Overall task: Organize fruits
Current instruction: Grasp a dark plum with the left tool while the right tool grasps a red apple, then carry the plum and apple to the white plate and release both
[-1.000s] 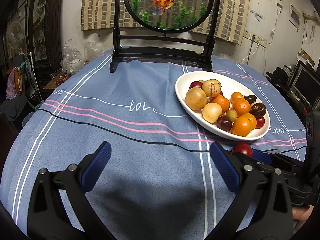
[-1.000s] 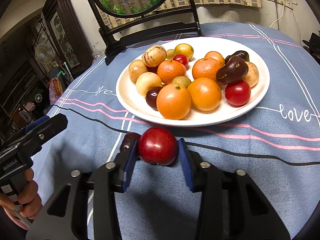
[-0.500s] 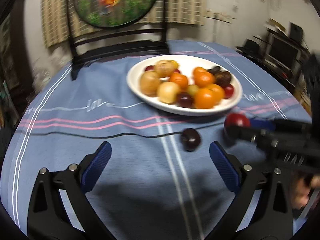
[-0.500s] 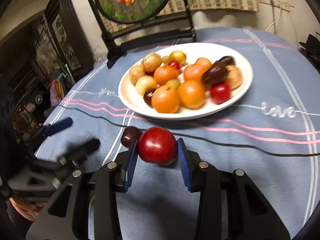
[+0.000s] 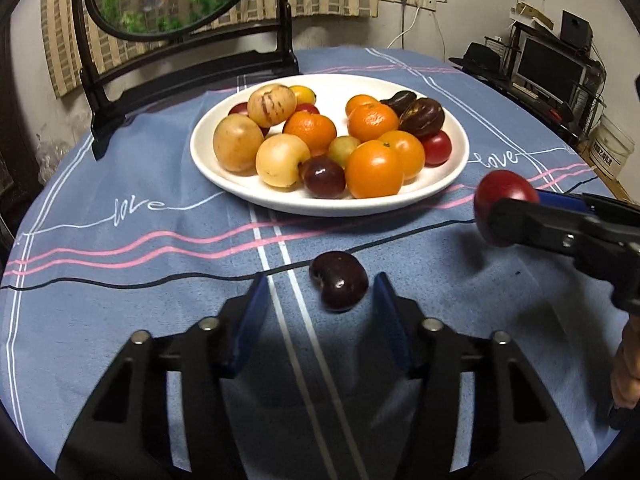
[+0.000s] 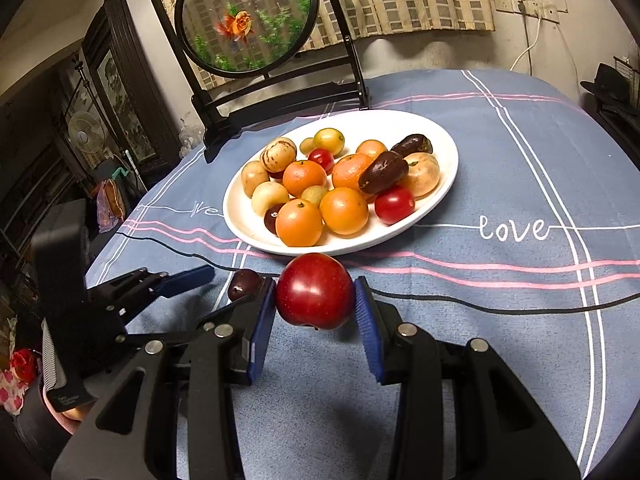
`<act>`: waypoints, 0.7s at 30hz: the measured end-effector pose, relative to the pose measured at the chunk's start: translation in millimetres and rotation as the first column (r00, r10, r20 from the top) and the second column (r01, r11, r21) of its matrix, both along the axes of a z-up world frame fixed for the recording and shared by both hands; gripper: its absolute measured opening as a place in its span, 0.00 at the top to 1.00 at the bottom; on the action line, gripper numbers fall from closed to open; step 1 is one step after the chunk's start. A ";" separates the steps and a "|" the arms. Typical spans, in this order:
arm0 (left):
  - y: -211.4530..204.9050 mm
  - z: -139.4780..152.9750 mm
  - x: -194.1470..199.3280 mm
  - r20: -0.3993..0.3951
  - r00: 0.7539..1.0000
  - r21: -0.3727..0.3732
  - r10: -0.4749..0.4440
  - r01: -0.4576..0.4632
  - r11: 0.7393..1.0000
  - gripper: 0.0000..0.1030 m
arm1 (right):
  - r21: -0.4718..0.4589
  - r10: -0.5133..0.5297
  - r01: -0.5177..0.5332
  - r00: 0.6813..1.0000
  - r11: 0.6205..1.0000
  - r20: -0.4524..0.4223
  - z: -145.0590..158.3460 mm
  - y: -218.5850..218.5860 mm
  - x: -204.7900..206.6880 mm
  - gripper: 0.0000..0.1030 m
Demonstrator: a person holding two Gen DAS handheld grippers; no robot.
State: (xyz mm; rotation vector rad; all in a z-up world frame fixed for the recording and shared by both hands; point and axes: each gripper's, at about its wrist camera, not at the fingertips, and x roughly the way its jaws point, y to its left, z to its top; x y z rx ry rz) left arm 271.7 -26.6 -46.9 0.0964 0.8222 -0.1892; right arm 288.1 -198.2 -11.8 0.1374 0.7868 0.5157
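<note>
Fruit is mostly piled on the white plate [image 5: 452, 176]; a red apple [image 6: 315, 290] is held by the right gripper [image 6: 315, 312], and a dark plum [image 5: 339, 286] waits on the tablecloth [image 5: 120, 300] between the closing, not-yet-touching left gripper [image 5: 320, 312]

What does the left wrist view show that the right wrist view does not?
Left only: the left gripper closing around the dark plum, pads not yet touching, and a monitor.

Right only: a standing fan and both right pads gripping the red apple.

Both: white plate of fruit, goldfish screen, striped tablecloth.
</note>
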 end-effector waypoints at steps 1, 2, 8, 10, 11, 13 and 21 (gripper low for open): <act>-0.9 -0.1 1.0 -0.007 1.000 -0.007 -0.006 0.006 1.000 0.53 | -0.002 0.001 -0.001 1.000 1.000 -0.001 -0.2 0.1 0.1 0.61; -2.3 -1.1 1.7 -0.008 1.000 -0.006 -0.010 0.010 1.000 0.55 | -0.005 0.002 -0.002 1.000 1.000 -0.004 -0.6 0.3 0.5 0.61; -11.5 -3.1 4.5 -0.017 0.999 0.022 -0.031 0.031 0.999 0.64 | -0.017 0.001 -0.001 1.000 1.000 -0.022 -3.7 1.6 1.0 0.61; -13.4 -4.0 5.9 -0.023 0.999 0.027 -0.028 0.029 0.999 0.65 | -0.018 -0.004 0.003 1.000 1.000 -0.021 -3.4 1.1 0.4 0.61; -14.2 -3.7 6.3 -0.020 0.999 0.030 -0.026 0.027 0.999 0.67 | -0.019 -0.006 0.005 1.000 1.000 -0.021 -3.1 1.3 0.6 0.61; -15.4 -3.4 6.8 -0.016 1.000 0.039 -0.021 0.021 0.999 0.69 | -0.022 -0.009 0.009 1.000 1.000 -0.023 -3.7 0.9 1.0 0.61; -22.5 -4.8 9.5 -0.015 1.000 0.089 -0.005 0.006 0.996 0.69 | -0.030 -0.011 0.010 0.999 1.000 -0.033 -5.6 1.4 2.4 0.61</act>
